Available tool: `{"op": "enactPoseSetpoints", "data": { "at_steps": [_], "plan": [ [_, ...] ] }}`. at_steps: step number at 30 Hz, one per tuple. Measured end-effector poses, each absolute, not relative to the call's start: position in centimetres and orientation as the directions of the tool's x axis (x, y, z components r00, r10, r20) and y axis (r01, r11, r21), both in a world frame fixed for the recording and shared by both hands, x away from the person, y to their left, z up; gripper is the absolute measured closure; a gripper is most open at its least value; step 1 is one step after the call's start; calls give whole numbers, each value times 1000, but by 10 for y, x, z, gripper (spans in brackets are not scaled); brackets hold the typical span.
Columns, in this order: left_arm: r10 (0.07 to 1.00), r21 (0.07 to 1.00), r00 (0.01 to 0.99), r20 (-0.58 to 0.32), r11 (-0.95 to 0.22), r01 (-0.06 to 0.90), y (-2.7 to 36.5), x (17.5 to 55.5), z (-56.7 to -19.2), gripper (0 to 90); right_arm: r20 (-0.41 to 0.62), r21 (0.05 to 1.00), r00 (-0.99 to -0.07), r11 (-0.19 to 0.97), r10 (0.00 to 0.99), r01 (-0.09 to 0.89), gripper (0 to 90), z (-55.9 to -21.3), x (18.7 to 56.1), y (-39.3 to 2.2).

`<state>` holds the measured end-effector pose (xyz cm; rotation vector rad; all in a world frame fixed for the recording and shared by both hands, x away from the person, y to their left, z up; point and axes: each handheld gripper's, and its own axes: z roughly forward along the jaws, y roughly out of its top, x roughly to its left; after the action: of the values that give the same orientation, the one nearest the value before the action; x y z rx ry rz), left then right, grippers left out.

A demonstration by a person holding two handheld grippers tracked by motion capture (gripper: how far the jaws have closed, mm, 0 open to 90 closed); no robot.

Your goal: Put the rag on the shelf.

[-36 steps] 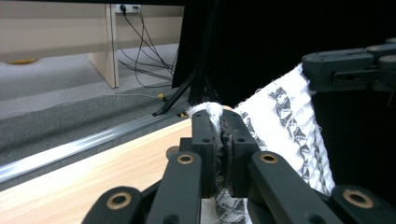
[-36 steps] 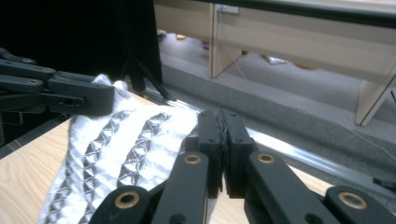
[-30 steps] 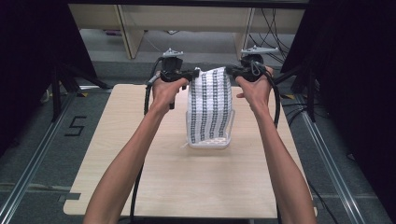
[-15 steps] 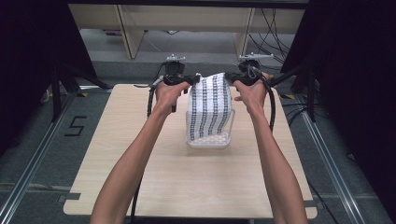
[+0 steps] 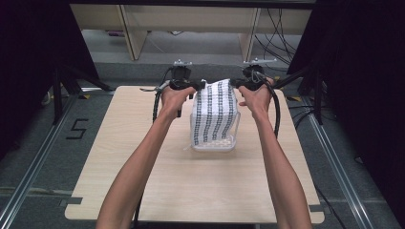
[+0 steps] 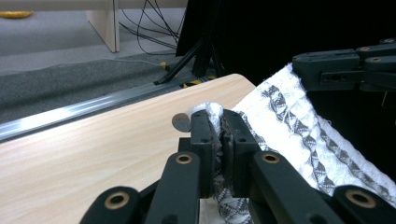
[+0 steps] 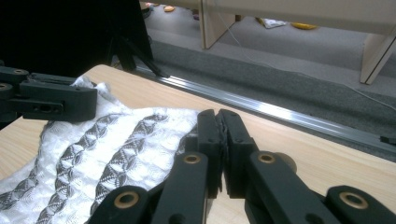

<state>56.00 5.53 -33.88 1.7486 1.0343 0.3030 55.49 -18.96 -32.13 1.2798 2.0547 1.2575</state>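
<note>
Left gripper (image 5: 199, 85) and right gripper (image 5: 234, 82) each clamp a corner of the patterned cloth (image 5: 216, 112); it hangs over the table (image 5: 119, 143).

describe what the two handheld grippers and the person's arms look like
Both the left gripper and right gripper are matte black, with flat linkage bars joined by brass-coloured pivot rings, a grey plate on top, and a black cable trailing back. The forearms are bare, no sleeves showing.

Bare forearms, no sleeves; each black gripper (image 5: 198, 85) (image 5: 235, 82) brass-riveted (thick black cable trailing).
</note>
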Motion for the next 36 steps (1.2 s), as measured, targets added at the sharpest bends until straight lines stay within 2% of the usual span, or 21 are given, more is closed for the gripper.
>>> {"op": "enactPoseSetpoints", "data": {
  "at_steps": [7,12,14,17,20,22,36],
  "plan": [
    [764,842,585,-271,-107,529,56,562,-350,823,103,827,-495,203,863,525,875,-330,556,-187],
    [763,818,588,-269,-141,558,56,562,-354,781,103,815,-483,205,869,542,857,-337,558,-188],
    [760,791,587,-280,-164,590,55,562,-356,710,112,801,-481,208,870,562,812,-339,559,-188],
    [775,777,562,-289,-153,611,55,562,-356,539,111,795,-472,207,875,571,769,-340,558,-190],
    [783,763,543,-303,-143,631,56,562,-354,441,123,784,-453,193,883,590,734,-339,557,-190],
    [784,769,547,-295,-145,623,56,561,-353,459,112,795,-465,201,878,572,730,-339,558,-192],
    [774,797,572,-272,-152,585,68,545,-334,428,122,814,-478,187,870,549,667,-328,548,-201]
  ]
}}
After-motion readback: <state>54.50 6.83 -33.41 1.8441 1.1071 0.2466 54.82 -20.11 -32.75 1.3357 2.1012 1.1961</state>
